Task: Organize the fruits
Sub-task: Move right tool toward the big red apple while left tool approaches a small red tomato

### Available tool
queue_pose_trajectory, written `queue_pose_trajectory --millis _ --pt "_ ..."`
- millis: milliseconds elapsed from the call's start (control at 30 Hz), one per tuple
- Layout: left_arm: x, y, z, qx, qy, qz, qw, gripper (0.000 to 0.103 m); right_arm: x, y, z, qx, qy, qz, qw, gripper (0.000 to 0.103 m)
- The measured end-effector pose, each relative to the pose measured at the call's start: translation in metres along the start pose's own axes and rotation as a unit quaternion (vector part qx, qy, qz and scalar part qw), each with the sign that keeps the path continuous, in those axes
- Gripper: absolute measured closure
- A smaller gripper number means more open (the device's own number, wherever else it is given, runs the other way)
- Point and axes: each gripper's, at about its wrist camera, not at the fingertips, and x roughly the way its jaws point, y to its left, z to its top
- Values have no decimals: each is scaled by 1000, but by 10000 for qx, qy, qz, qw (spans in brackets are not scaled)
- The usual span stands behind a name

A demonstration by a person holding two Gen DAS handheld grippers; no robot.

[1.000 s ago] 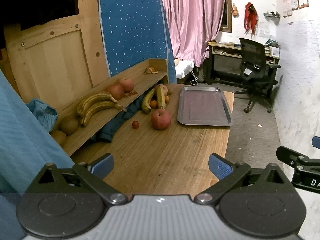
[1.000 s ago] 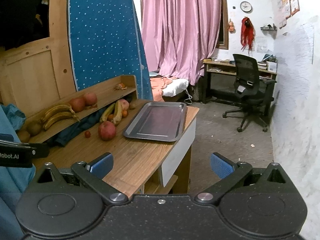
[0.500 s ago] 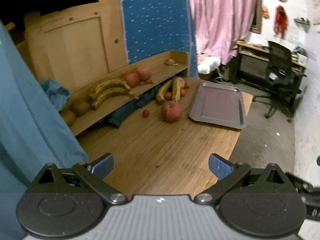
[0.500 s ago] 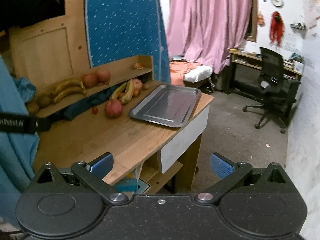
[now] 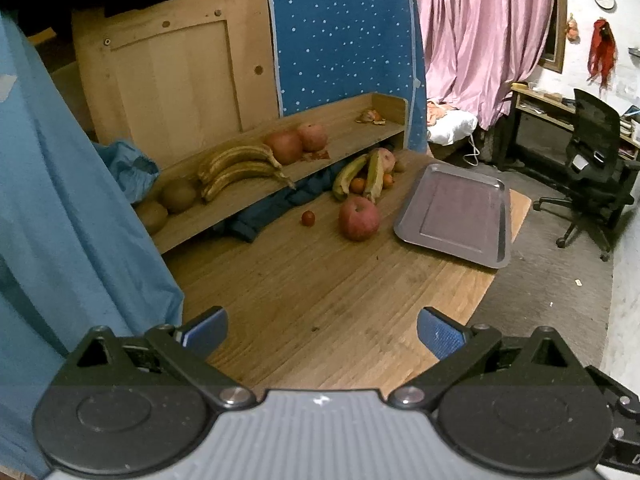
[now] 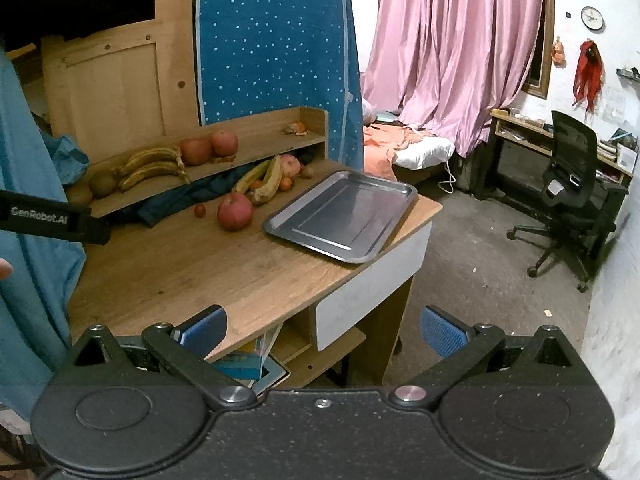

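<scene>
Claws first: the left claw (image 5: 322, 330) hangs above the near end of the wooden table (image 5: 320, 280) with its blue pads spread wide and nothing between them, and the right claw (image 6: 323, 330) is just as wide and just as empty, out past the table's near edge.

Nearest fruit is the big red apple (image 5: 359, 218), sitting on the table just beside the left rim of the steel tray (image 5: 454, 246), which lies empty. I judge the apple firm, fairly heavy and smooth enough to slip, so a grip across its widest part, one pad on each cheek, looks safest. A small red fruit (image 5: 307, 218) (too small to name) sits near it to the left and would need a gentle pinch.

Behind the apple lie two loose bananas (image 5: 360, 176) among small oranges, their long axes running from under the shelf toward the apple. On the shelf (image 5: 256, 196) a second bunch of bananas (image 5: 240, 170) lies lengthwise along the board, stems pointing toward two more apples (image 5: 296, 142). Bananas bruise easily, I would guess, so hold them mid-length across the narrow side. Brown round fruits (image 5: 178, 196) sit at the shelf's near end.
</scene>
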Motion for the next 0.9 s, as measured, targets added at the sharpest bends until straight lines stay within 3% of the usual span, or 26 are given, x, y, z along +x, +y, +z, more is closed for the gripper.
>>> queue_pose_trajectory --millis 367,733,900 --pt "66 -6 27 -269 273 107 9992 0 55 -5 39 -724 -102 197 9971 1" --pt "171 16 65 -854 754 248 9932 0 146 8 102 -1325 -60 965 9865 1" --pt "196 32 74 -939 952 406 9902 0 178 24 118 -1429 322 1321 9803 1"
